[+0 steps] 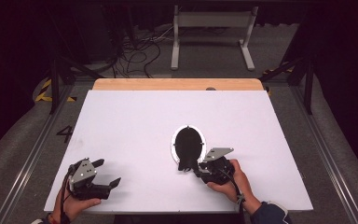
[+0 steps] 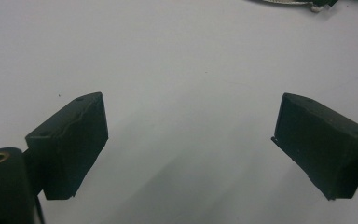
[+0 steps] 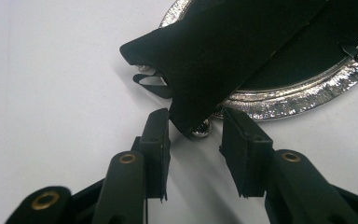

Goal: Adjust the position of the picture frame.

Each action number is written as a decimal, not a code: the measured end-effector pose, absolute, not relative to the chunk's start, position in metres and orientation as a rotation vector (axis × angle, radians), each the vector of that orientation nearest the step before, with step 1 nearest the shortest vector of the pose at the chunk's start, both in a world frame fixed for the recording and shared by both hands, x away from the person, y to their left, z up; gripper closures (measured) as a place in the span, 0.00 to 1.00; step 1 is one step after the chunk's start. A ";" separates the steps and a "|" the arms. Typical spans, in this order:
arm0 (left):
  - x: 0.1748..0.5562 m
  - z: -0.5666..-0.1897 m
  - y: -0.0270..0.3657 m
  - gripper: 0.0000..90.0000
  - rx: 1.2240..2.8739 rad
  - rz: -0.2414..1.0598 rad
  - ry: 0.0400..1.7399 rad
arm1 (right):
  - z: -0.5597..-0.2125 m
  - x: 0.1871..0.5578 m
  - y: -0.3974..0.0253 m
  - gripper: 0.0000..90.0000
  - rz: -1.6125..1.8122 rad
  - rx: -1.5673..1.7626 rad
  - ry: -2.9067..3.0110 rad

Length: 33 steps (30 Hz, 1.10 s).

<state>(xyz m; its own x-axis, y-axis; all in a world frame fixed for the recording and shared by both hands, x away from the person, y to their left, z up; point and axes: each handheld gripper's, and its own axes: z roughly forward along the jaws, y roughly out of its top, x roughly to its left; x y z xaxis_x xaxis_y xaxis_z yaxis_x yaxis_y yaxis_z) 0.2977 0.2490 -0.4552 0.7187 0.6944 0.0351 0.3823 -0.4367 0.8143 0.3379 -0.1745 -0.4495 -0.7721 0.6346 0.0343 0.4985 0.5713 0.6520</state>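
Observation:
An oval silver-rimmed frame (image 1: 174,140) lies on the white table with its black back up. A black stand flap (image 3: 223,51) rises off that back and sticks out past the silver rim (image 3: 298,98) toward me. My right gripper (image 3: 196,126) is open, its two jaws standing either side of the flap's pointed tip, the left jaw close against it. A small shiny metal knob (image 3: 201,129) sits under the tip. In the high view the right gripper (image 1: 193,168) is at the frame's near end. My left gripper (image 1: 108,171) rests open near the front left with nothing between its jaws (image 2: 191,135).
The white board (image 1: 135,116) covers a wooden tabletop (image 1: 168,84) that shows along the far edge. A sliver of the frame's rim (image 2: 284,2) shows at the top of the left gripper view. Cables and a white stand (image 1: 212,32) sit on the floor beyond.

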 end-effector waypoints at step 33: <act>0.298 -0.457 0.241 0.13 2.092 0.446 0.798 | -0.452 0.352 -0.186 0.62 1.283 1.140 2.585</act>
